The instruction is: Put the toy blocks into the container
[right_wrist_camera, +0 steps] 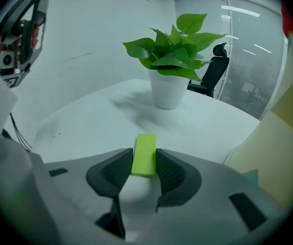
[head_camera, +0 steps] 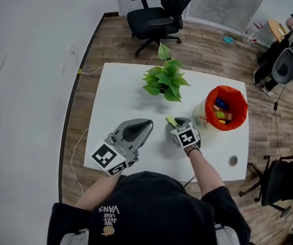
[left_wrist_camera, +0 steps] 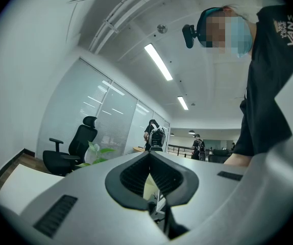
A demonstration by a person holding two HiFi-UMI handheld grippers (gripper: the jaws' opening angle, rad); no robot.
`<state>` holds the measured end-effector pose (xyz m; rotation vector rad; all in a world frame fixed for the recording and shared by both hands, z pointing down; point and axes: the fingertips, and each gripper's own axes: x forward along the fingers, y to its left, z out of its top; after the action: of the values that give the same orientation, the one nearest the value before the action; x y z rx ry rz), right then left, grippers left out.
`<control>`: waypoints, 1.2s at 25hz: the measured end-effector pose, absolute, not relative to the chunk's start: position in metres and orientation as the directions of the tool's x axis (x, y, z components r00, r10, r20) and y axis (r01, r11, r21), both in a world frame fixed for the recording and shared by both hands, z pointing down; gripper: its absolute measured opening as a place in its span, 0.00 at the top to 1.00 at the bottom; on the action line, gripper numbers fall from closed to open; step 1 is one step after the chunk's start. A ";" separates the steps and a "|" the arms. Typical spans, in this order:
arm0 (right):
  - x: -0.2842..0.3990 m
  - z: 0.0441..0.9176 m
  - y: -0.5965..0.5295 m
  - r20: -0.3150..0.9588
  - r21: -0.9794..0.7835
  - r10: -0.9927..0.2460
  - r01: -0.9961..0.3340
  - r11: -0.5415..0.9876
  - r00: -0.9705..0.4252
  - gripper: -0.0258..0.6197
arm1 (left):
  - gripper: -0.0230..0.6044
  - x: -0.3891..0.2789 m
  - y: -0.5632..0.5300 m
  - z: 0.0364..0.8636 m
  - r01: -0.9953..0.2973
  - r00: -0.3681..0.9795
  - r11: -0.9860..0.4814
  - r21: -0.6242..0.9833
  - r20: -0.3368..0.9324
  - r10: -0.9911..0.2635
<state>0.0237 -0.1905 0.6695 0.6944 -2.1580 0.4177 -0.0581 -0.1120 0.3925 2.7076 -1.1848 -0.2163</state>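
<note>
A flat lime-green toy block [right_wrist_camera: 146, 141] sits between the pads of my right gripper [right_wrist_camera: 144, 151], and both pads press on its long sides. From the head view, that block [head_camera: 171, 120] sticks out ahead of the right gripper [head_camera: 177, 123], low over the white table [head_camera: 121, 96]. The orange-rimmed container [head_camera: 227, 107] stands just to the right and holds several coloured blocks. Its pale wall [right_wrist_camera: 284, 137] fills the right edge of the right gripper view. My left gripper [head_camera: 145, 123] rests level at the table's front, shut with nothing in it [left_wrist_camera: 149, 155].
A potted green plant [head_camera: 164, 80] stands mid-table behind the grippers, shown close in the right gripper view [right_wrist_camera: 174, 60]. A round cable hole [head_camera: 233, 160] lies near the front right corner. A black office chair [head_camera: 159, 14] stands beyond the table's far edge.
</note>
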 end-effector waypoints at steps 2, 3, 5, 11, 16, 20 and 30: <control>0.025 0.665 -0.191 0.780 -0.049 -0.349 -0.607 0.793 -0.519 0.72 | 0.95 -0.058 -0.112 0.391 -0.711 0.672 -0.668 0.219 -0.064 -0.737; 0.025 0.661 -0.191 0.774 -0.041 -0.359 -0.608 0.793 -0.522 0.72 | 0.95 -0.058 -0.112 0.391 -0.711 0.672 -0.668 0.219 -0.065 -0.737; 0.025 0.650 -0.193 0.756 -0.017 -0.387 -0.608 0.794 -0.527 0.72 | 0.95 -0.058 -0.111 0.390 -0.709 0.675 -0.671 0.218 -0.067 -0.735; 0.029 0.614 -0.197 0.695 0.012 -0.457 -0.627 0.779 -0.555 0.72 | 0.95 -0.051 -0.110 0.388 -0.689 0.695 -0.692 0.216 -0.076 -0.715; 0.029 0.576 -0.194 0.635 0.012 -0.505 -0.646 0.763 -0.584 0.72 | 0.95 -0.048 -0.110 0.386 -0.670 0.711 -0.710 0.215 -0.087 -0.697; 0.033 0.538 -0.192 0.577 0.019 -0.554 -0.668 0.744 -0.600 0.72 | 0.95 -0.042 -0.109 0.384 -0.647 0.731 -0.731 0.217 -0.096 -0.676; 0.060 0.462 -0.183 0.462 0.071 -0.657 -0.713 0.698 -0.597 0.72 | 0.95 -0.012 -0.106 0.381 -0.564 0.795 -0.797 0.218 -0.116 -0.595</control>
<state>0.0602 -0.1828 0.4620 1.0552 -2.4488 0.1663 -0.0122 -0.1058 0.3811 2.8114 -0.9148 -0.2669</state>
